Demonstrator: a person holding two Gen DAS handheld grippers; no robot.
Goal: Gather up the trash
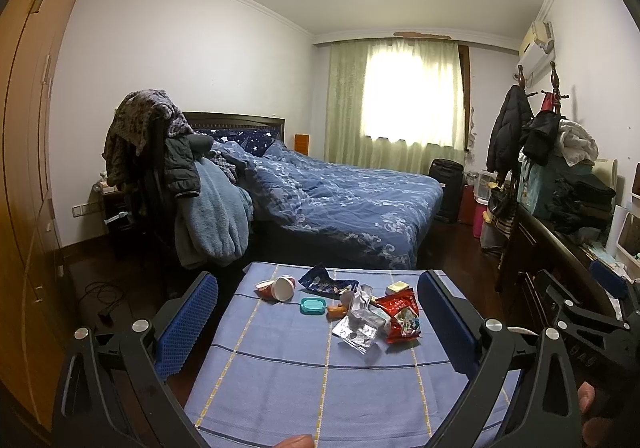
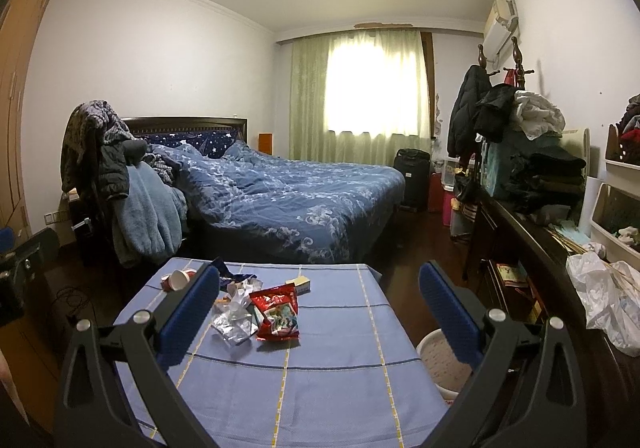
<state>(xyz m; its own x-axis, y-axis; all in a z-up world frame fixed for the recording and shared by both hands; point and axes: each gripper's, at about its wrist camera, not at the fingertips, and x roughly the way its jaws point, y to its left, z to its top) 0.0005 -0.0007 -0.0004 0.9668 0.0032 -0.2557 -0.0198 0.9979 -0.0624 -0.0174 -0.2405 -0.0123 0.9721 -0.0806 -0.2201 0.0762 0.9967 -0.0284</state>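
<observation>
A bed (image 1: 340, 192) is seen mid-frame, a table (image 1: 304, 380) below it. The bin (image 2: 440, 358) is shown lower right. Trash (image 1: 360, 312) is heaped at frame centre. Left gripper (image 1: 318, 312) and right gripper (image 2: 320, 312) are held open, empty. The cup (image 1: 282, 288) could be rolled off; foil could be dropped short of the bin.

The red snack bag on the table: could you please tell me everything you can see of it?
The red snack bag is a crinkled, glossy packet with a colourful printed front, looking opened and flattened. It lies on the blue checked tablecloth, at the right of the litter pile, touching the crumpled silver foil wrapper. Neither gripper touches it.
</observation>
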